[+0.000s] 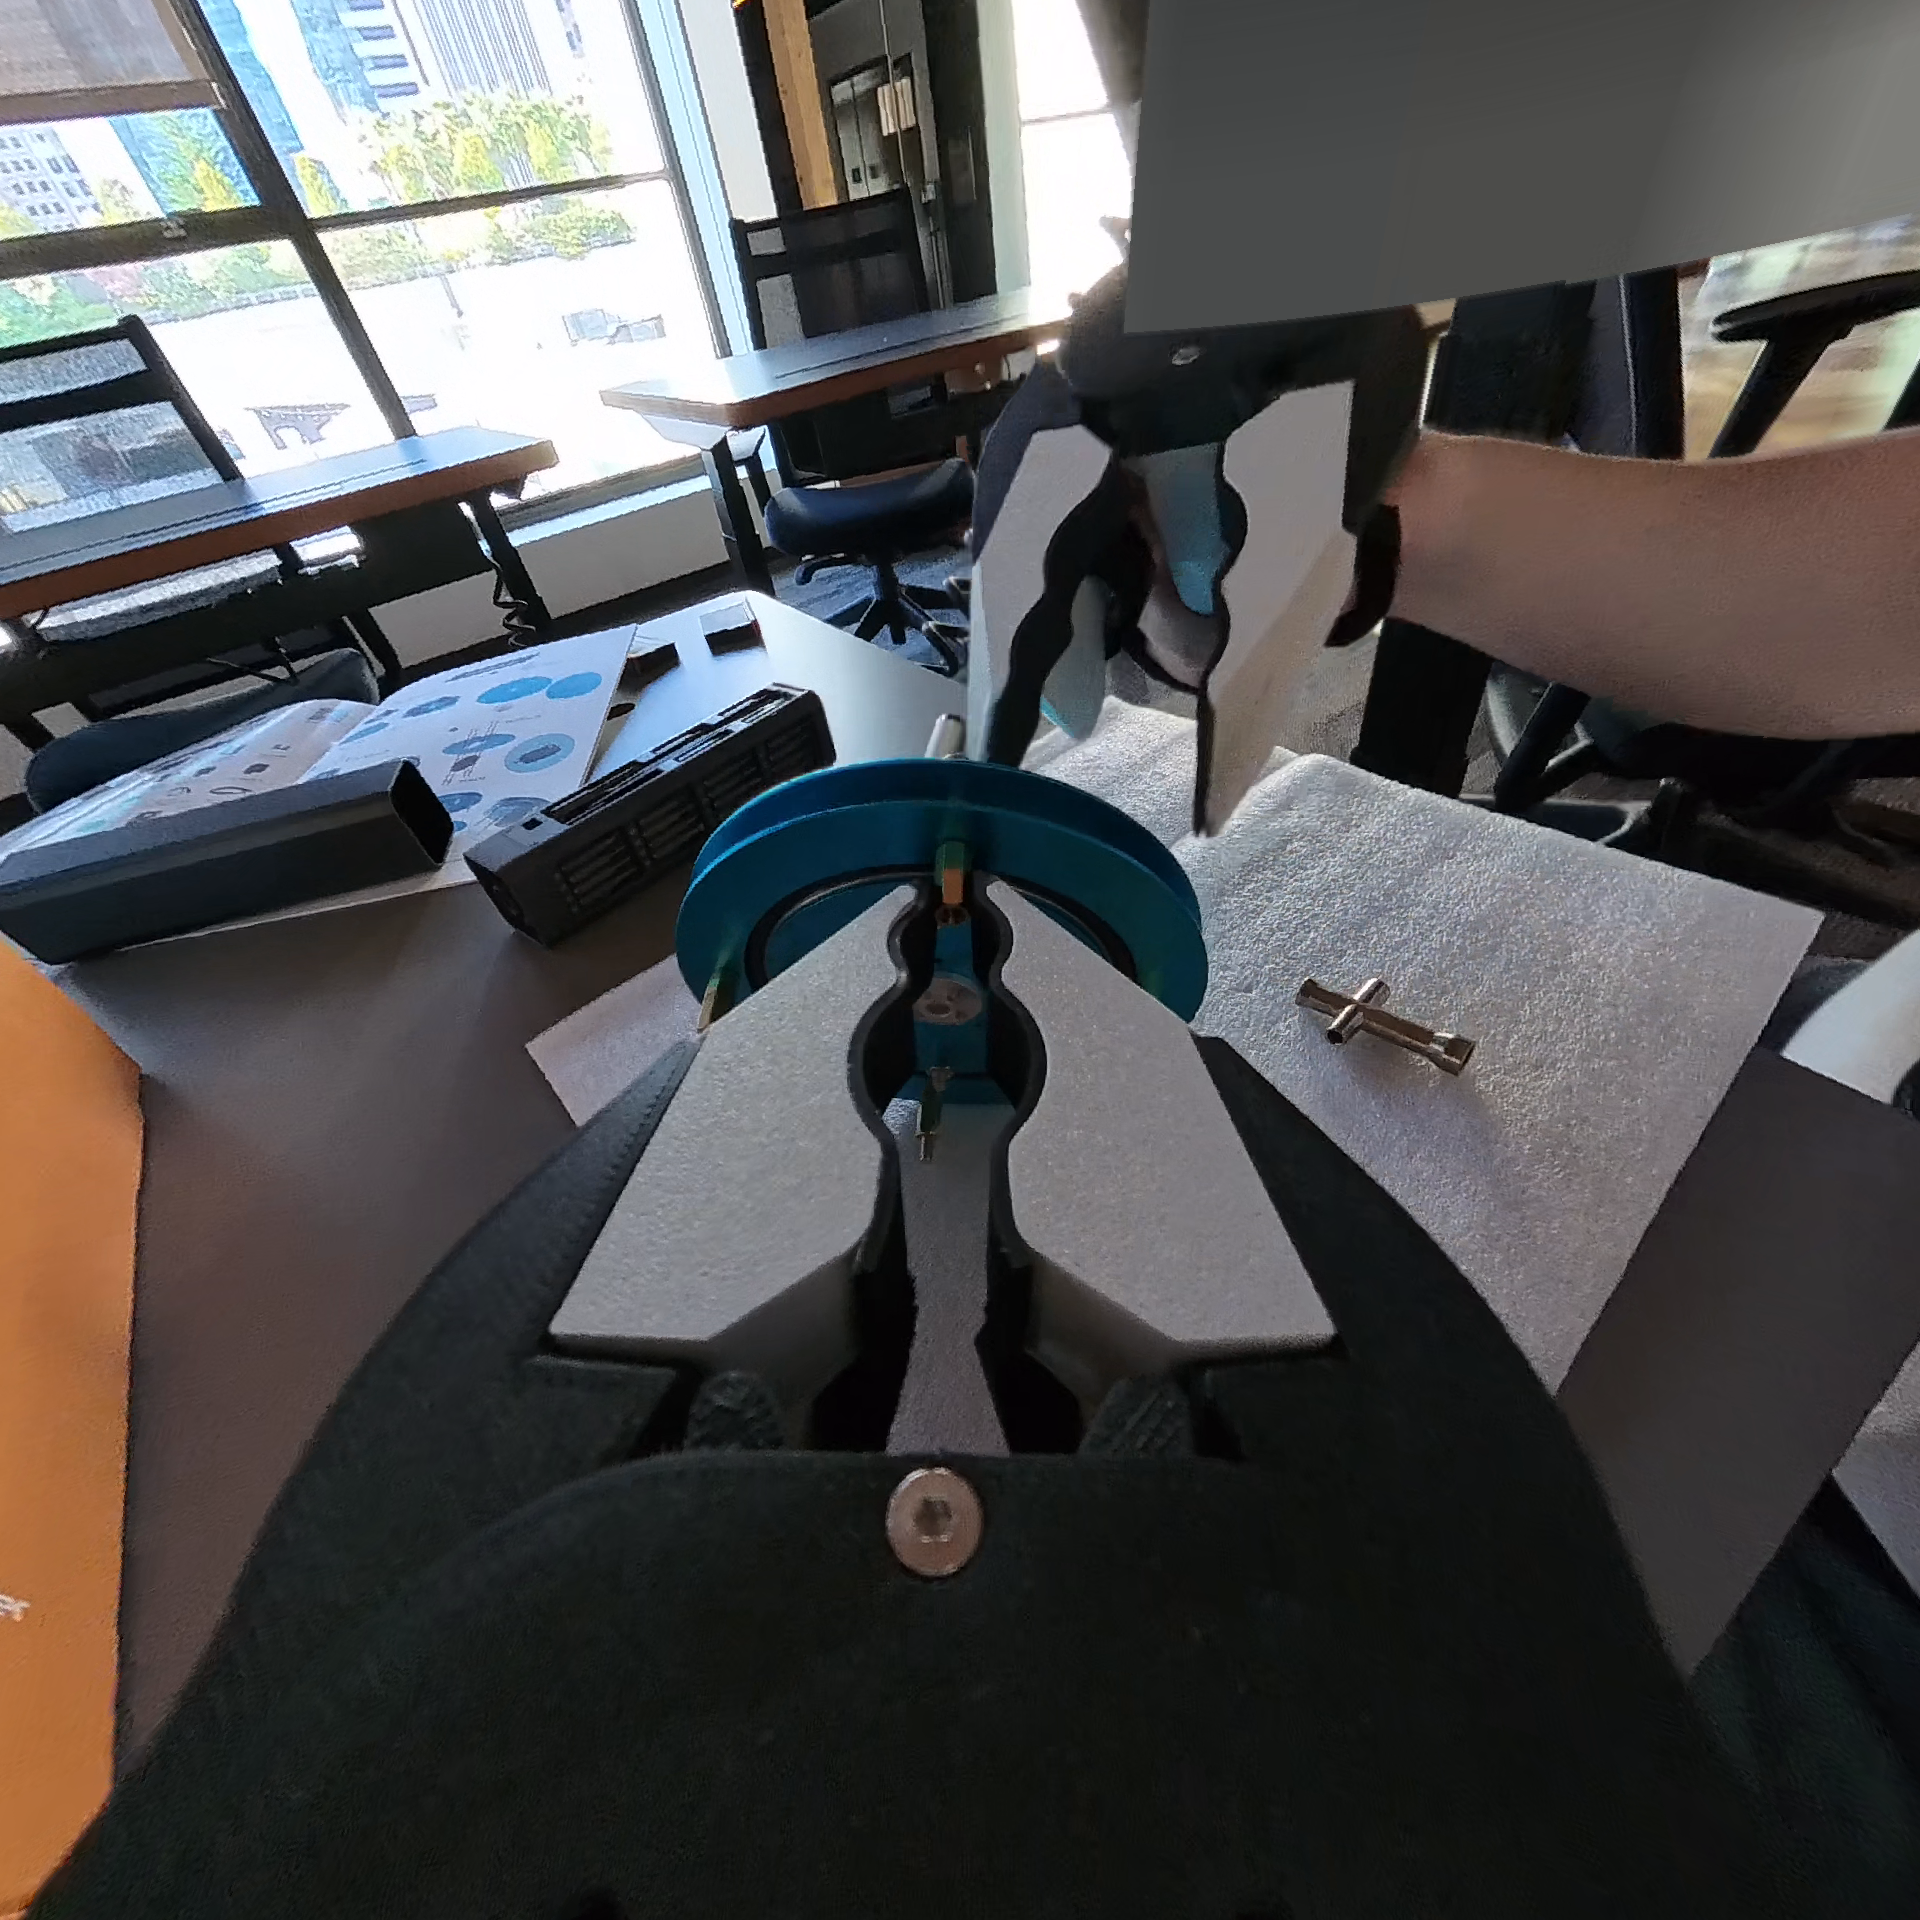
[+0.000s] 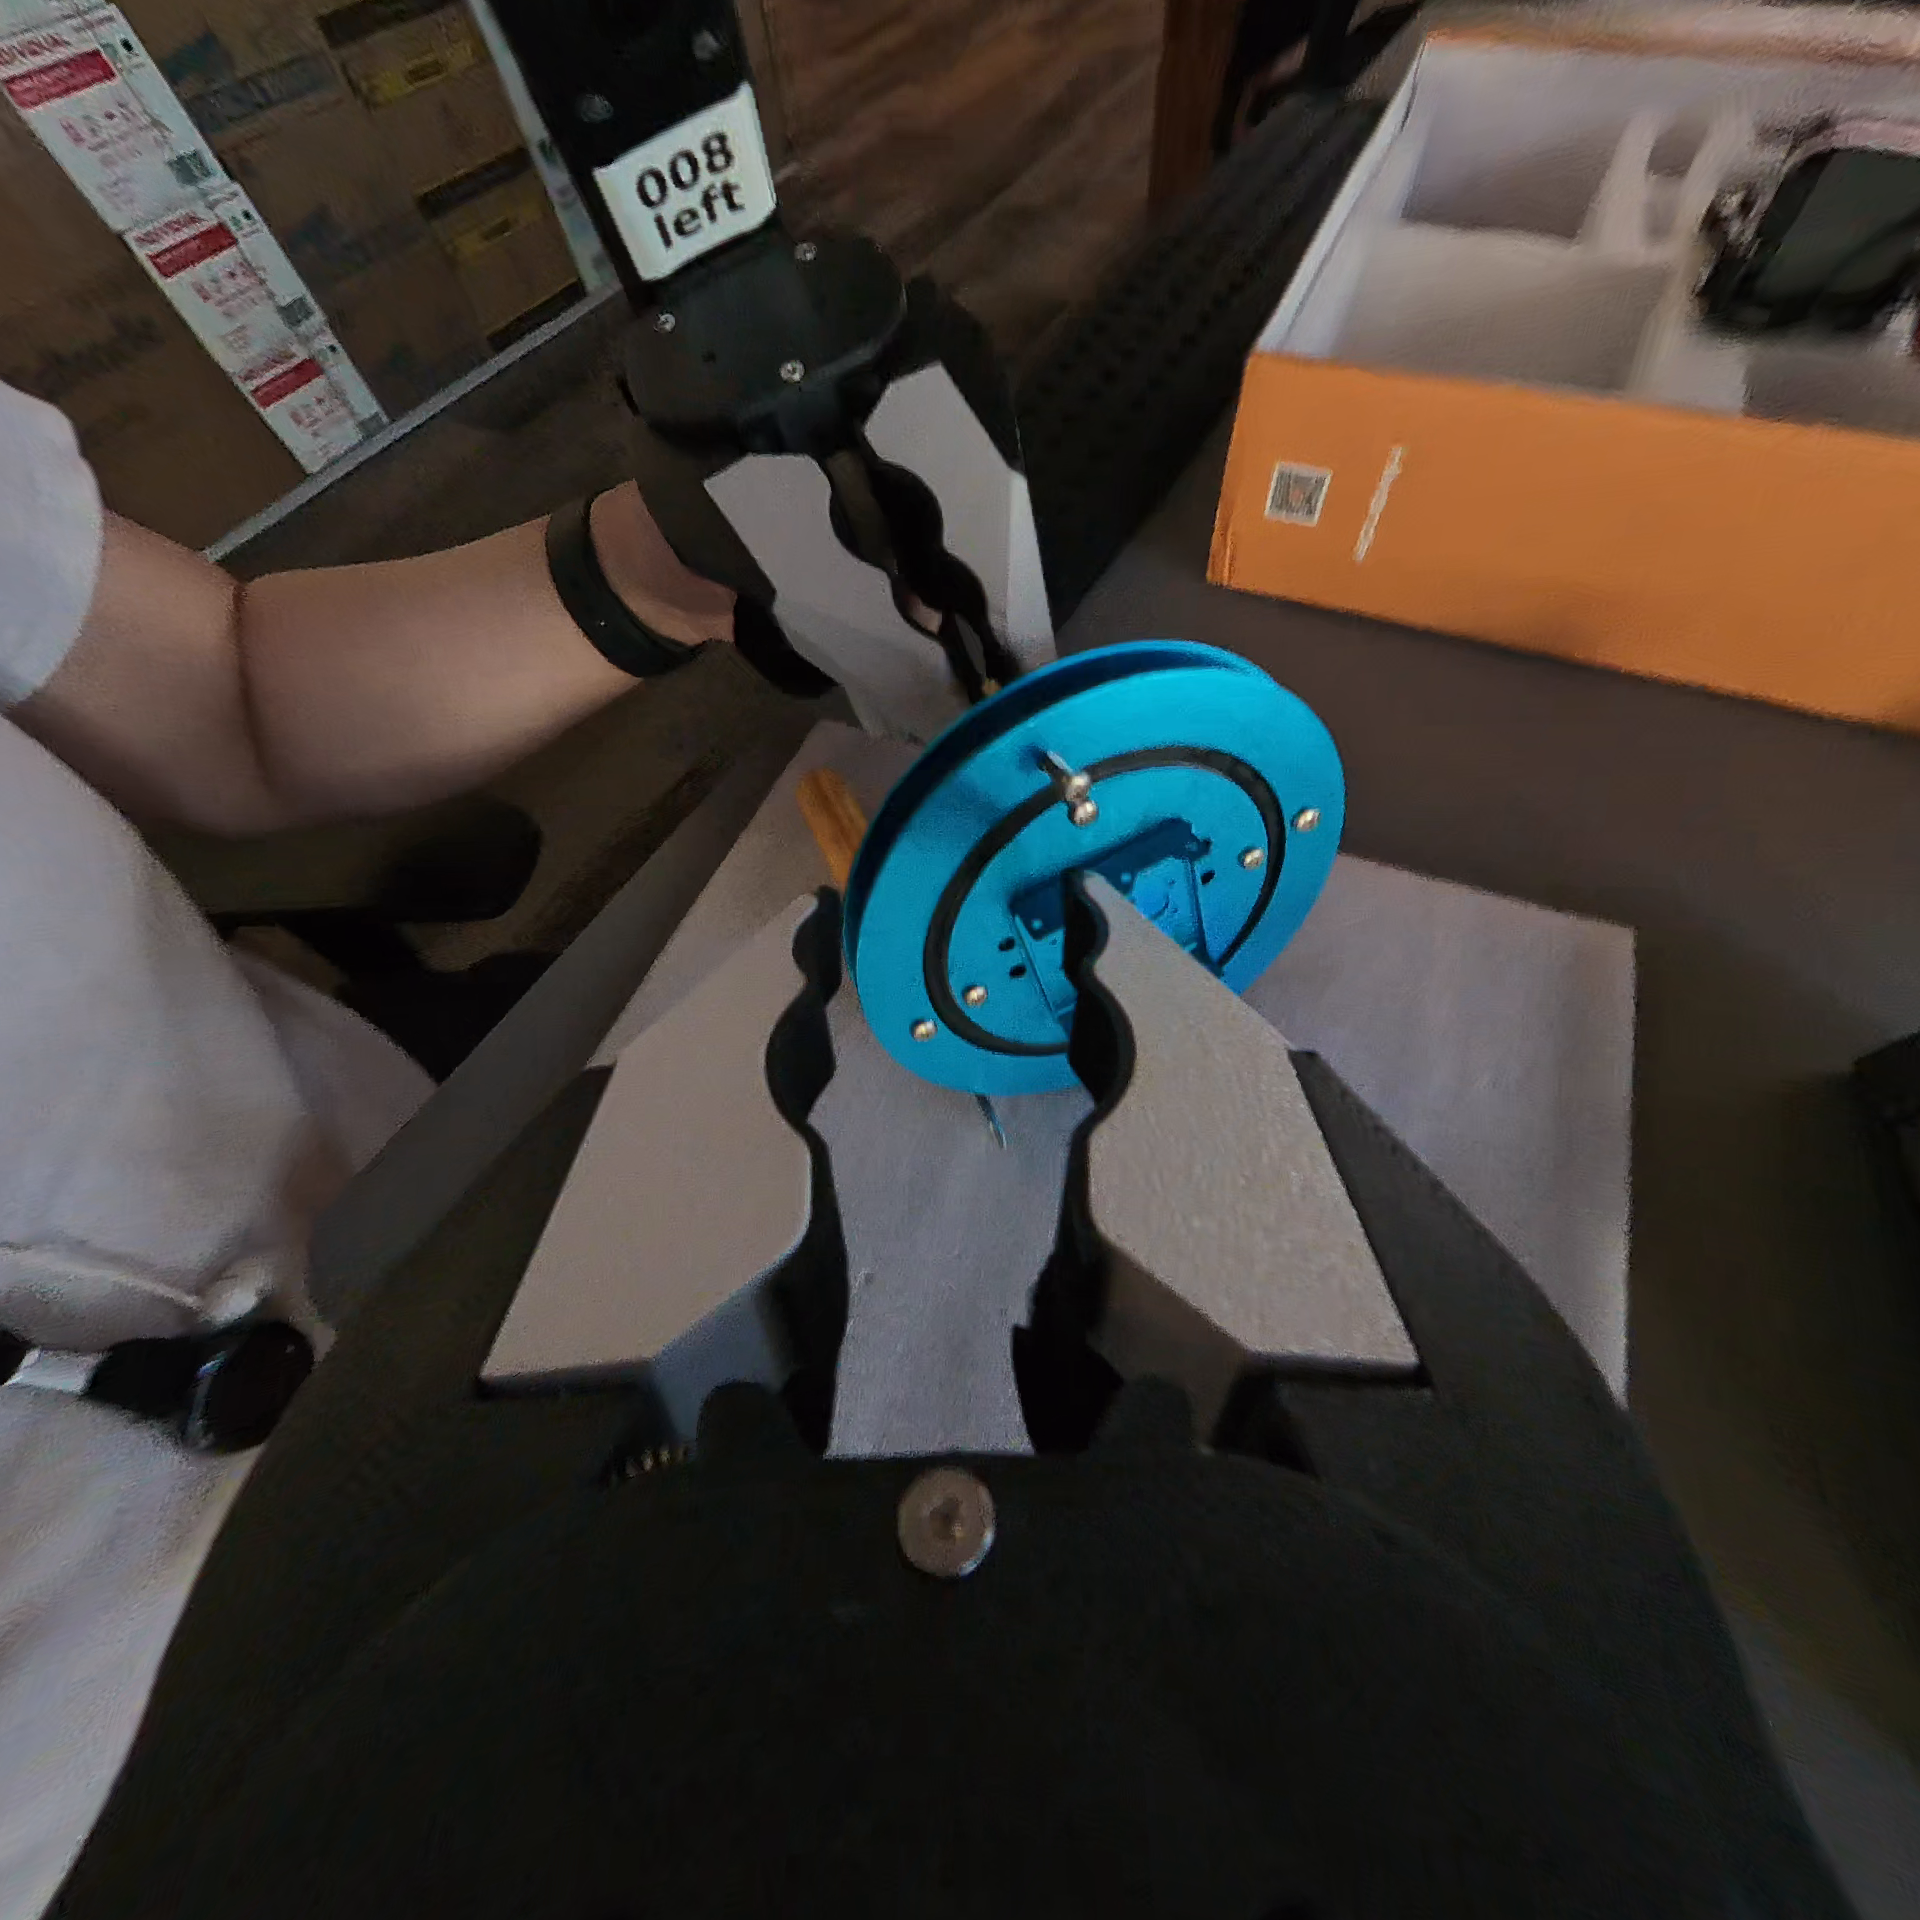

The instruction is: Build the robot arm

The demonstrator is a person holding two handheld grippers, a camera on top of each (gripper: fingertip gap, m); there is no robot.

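A blue double-disc wheel [image 1: 940, 831] with brass standoffs stands on edge on a white foam sheet [image 1: 1455, 935]. My left gripper [image 1: 948, 906] is shut on a brass standoff [image 1: 950, 873] at the wheel's rim and holds the wheel upright. The right wrist view shows the same grip, with the left gripper [image 2: 982, 681] closed at the rim of the wheel [image 2: 1143, 727]. My right gripper [image 2: 951, 904] is open, its fingers apart in front of the wheel's screw-studded face, and no pad presses on it. In the left wrist view the right gripper [image 1: 1101, 790] hangs open just behind the wheel.
A cross-shaped metal wrench [image 1: 1387, 1023] lies on the foam to the right. A black slotted bit case [image 1: 665, 821], a dark sleeve [image 1: 229, 852] and a printed sheet [image 1: 499, 717] lie at the left. An orange box [image 2: 1558, 540] with white inserts stands beyond the wheel. My left and right fingertips are right by each other. About 20 cm separates my right fingertips from the black slotted bit case [image 1: 665, 821].
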